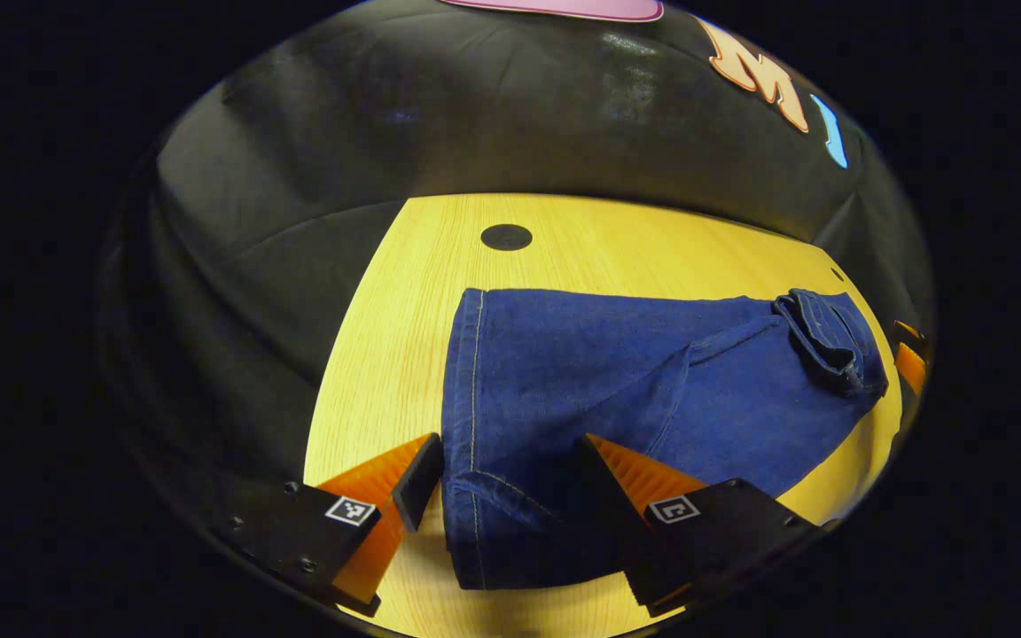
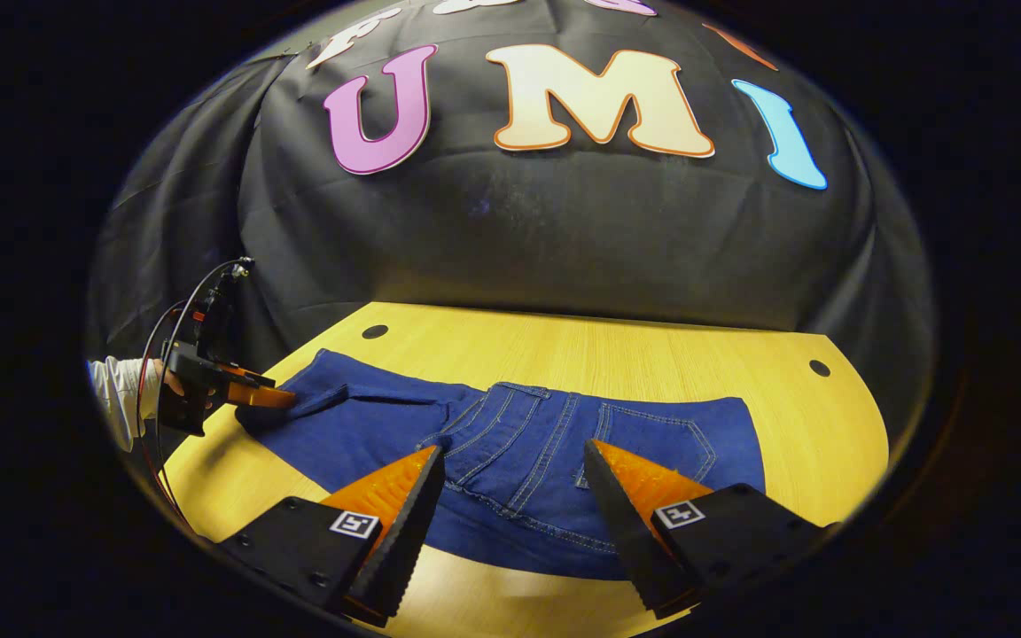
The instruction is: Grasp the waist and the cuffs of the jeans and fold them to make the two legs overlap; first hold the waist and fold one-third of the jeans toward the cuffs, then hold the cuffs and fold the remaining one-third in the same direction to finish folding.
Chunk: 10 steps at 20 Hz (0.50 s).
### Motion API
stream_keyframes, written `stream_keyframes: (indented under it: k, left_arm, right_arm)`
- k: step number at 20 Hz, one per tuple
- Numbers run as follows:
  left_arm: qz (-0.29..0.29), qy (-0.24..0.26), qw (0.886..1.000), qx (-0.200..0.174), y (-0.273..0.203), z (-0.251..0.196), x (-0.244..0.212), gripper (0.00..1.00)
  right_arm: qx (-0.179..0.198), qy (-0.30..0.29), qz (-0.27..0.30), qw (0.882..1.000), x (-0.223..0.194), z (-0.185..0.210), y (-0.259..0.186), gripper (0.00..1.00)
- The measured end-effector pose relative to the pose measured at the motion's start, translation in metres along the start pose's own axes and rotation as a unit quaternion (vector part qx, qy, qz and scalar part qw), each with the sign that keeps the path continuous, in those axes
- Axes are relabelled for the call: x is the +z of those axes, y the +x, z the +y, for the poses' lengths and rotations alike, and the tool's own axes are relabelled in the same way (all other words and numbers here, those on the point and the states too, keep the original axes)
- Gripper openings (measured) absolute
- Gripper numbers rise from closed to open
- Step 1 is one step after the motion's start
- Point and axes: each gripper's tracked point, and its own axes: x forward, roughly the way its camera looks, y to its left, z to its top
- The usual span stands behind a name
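While jeans (image 2: 510, 443) lie flat on table (image 2: 652, 354), both grippers (image 1: 502, 483) (image 2: 510, 496) spread, unobstructed; cuff contact perhaps.

I note the jeans (image 2: 510, 461) as woven denim cloth, matt, with a fine twill grain and raised contrast stitching along seams and back pocket; rolled waist end looks thick and soft in the left gripper view. Desk (image 2: 652, 372): wood-look top, straight fine grain, smooth, with a low satin sheen. Round inserts in desk (image 1: 506, 237) look like matt plastic. Booth wall (image 2: 564, 239): matt cloth, creased, faint sheen on folds. Left tongs (image 1: 510, 478) and right tongs (image 2: 510, 483): hard plastic bodies, matt, finger faces ribbed. Sleeve (image 2: 116, 390) by the far gripper: plain cloth
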Motion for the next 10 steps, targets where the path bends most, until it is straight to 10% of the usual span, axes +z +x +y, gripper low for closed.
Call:
stream_keyframes:
  k: [3,6,10]
  left_arm:
    - [-0.006,-0.011,1.0,-0.012,0.001,-0.01,0.002,0.8]
    - [-0.014,-0.034,0.999,-0.027,0.006,-0.029,0.005,0.18]
    - [0.004,-0.02,1.0,0.007,0.002,-0.029,0.004,0.0]
  right_arm:
    - [0.001,-0.007,0.003,1.0,-0.002,-0.001,-0.001,0.97]
    - [0.006,-0.014,-0.008,1.0,0.0,-0.002,-0.005,0.97]
    - [-0.004,-0.018,-0.025,1.0,0.005,-0.016,-0.023,0.97]
